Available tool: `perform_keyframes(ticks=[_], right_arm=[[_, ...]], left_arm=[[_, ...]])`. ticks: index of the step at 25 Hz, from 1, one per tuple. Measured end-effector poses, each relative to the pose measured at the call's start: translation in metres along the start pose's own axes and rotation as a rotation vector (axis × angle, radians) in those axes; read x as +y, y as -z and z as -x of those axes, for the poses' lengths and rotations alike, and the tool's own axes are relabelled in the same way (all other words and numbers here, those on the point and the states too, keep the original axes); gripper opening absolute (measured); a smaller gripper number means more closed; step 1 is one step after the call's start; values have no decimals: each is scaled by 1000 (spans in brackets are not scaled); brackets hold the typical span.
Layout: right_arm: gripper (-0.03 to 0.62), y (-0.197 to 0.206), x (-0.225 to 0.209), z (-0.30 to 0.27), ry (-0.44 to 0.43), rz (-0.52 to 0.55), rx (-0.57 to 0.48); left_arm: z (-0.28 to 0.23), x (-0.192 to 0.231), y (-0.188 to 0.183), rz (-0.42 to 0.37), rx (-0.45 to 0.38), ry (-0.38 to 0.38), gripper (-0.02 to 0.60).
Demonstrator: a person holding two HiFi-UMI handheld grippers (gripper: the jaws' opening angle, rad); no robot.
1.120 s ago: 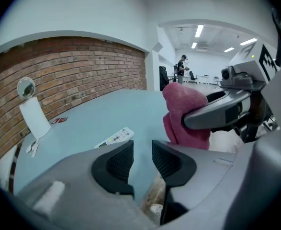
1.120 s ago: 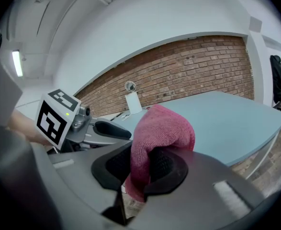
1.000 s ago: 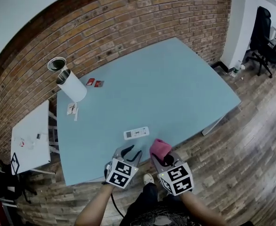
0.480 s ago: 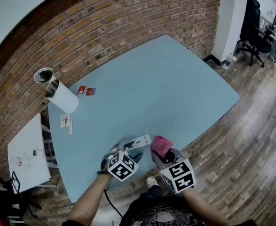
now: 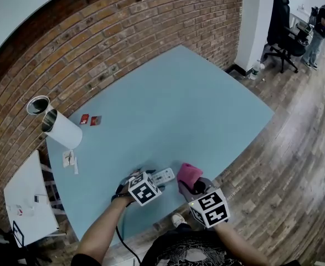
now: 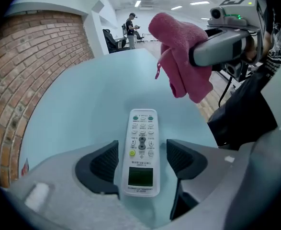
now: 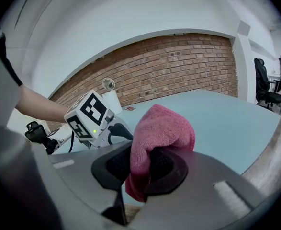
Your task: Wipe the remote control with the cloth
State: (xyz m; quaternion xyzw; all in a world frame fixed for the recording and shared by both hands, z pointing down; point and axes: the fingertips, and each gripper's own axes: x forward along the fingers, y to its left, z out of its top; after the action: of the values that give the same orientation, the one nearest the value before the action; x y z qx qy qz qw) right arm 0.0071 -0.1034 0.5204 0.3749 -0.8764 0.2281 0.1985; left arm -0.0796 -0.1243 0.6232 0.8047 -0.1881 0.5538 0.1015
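A white remote control lies flat on the light blue table, near its front edge. My left gripper points steeply down over it. Its jaws have just been opening and now stand wide on either side of the remote's lower end, pads clear of it. In the head view the remote pokes out from under the left gripper. Just to the right, my right gripper is shut on a pink cloth, which bunches up above the jaws. The cloth hangs above and beyond the remote.
A white cylinder lies at the table's left end, with two small red items and paper slips near it. A white side table stands lower left. An office chair and a person are far right.
The left gripper has come down and forward over the remote and rolled, and its jaws have opened around it. The right gripper with the cloth has shifted slightly toward the remote.
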Motion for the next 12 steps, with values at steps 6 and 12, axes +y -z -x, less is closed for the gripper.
perform_keyframes(ticks=[6, 12], right_arm=[[61, 3, -1, -5, 37, 5, 7], [61, 1, 0, -8, 76, 13, -6]], left_arm=[[-11, -5, 2, -7, 86, 134, 324], [-10, -5, 0, -22, 115, 154, 257]])
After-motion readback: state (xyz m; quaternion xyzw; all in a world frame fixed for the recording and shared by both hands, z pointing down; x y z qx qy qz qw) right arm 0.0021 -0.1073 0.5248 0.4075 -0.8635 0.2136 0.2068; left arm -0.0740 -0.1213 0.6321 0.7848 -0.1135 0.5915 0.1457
